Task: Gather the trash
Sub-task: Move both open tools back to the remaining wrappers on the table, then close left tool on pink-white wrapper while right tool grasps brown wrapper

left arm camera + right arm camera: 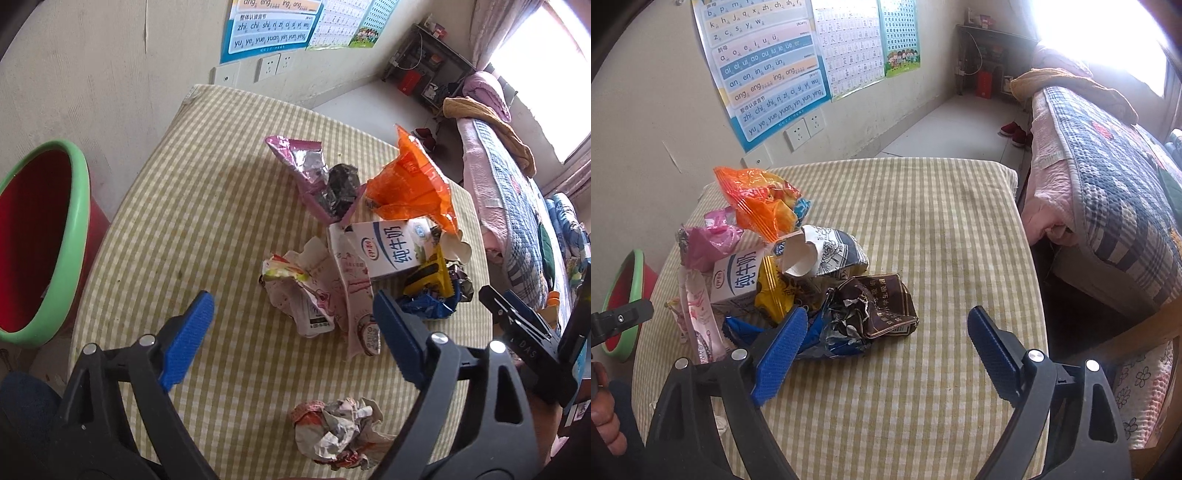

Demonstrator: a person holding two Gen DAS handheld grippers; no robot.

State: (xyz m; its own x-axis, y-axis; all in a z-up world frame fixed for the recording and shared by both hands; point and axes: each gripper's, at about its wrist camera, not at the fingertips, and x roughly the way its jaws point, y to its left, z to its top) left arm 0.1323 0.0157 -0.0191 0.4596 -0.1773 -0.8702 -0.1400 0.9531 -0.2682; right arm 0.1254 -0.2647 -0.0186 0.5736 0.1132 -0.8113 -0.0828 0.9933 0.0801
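Observation:
A heap of trash lies on the checked tablecloth (pixel 207 221): an orange wrapper (pixel 410 181), a milk carton (pixel 391 247), a pink-and-silver bag (pixel 303 166), a crumpled pink-printed wrapper (pixel 314 291) and a yellow packet (pixel 432 277). A crumpled paper ball (pixel 340 432) sits apart, near the front edge. My left gripper (pixel 295 332) hangs open above the cloth, the pink-printed wrapper showing between its fingers, untouched. My right gripper (pixel 890 350) is open beside a brown crushed packet (pixel 882 306) and blue foil (pixel 831 339); the milk carton (pixel 738 277) and orange wrapper (pixel 757 203) lie further left.
A red bin with a green rim (pixel 37 240) stands on the floor left of the table, also seen as the bin (pixel 624 295). A bed with a patchwork quilt (pixel 1108 192) runs along the right. Posters (pixel 768 74) and sockets hang on the wall behind.

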